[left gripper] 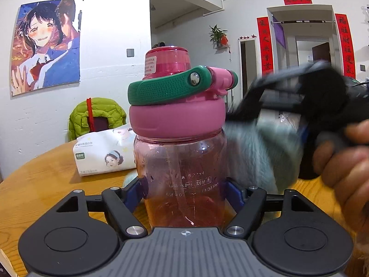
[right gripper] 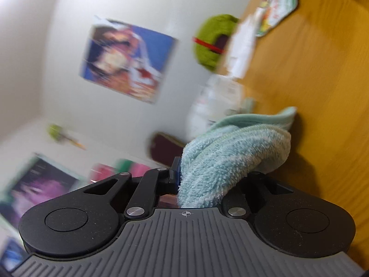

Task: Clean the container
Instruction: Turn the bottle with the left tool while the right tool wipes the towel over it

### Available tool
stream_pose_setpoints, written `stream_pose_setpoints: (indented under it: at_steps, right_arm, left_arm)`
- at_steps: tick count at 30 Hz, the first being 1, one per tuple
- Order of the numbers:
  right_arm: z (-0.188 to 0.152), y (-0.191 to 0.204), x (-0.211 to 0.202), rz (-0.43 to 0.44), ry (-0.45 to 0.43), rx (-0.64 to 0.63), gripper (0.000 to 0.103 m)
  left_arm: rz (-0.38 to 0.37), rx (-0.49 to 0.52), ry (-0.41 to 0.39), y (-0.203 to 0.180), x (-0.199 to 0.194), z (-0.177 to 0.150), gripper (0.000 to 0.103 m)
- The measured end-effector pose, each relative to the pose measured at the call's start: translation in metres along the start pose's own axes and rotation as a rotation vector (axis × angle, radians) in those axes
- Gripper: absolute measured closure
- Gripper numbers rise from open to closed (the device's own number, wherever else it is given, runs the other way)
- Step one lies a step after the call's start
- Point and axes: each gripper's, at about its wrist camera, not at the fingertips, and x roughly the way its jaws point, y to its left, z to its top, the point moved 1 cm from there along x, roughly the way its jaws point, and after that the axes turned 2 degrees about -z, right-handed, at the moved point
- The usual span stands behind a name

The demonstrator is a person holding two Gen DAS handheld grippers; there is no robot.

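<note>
The bottle (left gripper: pixel 182 175) has a clear, glossy pink plastic body, a matt pink plastic lid (left gripper: pixel 177 120) and a green handle (left gripper: pixel 166 90) with a dimpled, rubbery face and a shiny metal rivet. The cloth (right gripper: pixel 233 157) is pale blue, fluffy terry. The table (left gripper: pixel 46 184) is smooth, grained wood. The tissue pack (left gripper: pixel 103 154) is glossy printed wrap.

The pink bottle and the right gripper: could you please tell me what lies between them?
In the left wrist view, a light blue cloth, clamped in the right gripper, hangs between it and the pink bottle.
</note>
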Motion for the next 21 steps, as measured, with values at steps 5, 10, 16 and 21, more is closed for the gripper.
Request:
stream_pose_setpoints:
  at_steps: [5,10,16,21]
  right_arm:
    - [0.001,-0.016,0.003,0.149,0.028,0.153,0.083]
    - [-0.005,-0.032,0.024,-0.227,0.114,0.107,0.083]
    - [-0.004,-0.021,0.017,-0.131,0.067,0.056,0.083]
    - [0.002,-0.011,0.000,0.134,0.020,0.079,0.083]
  left_arm:
    - [0.000,0.003,-0.002,-0.001,0.002,-0.001,0.031]
    - [0.001,0.004,-0.004,-0.004,0.003,-0.001,0.031]
    - [0.000,0.006,-0.005,-0.009,0.004,-0.002,0.031]
    - [-0.006,0.006,-0.007,-0.010,0.003,-0.001,0.031]
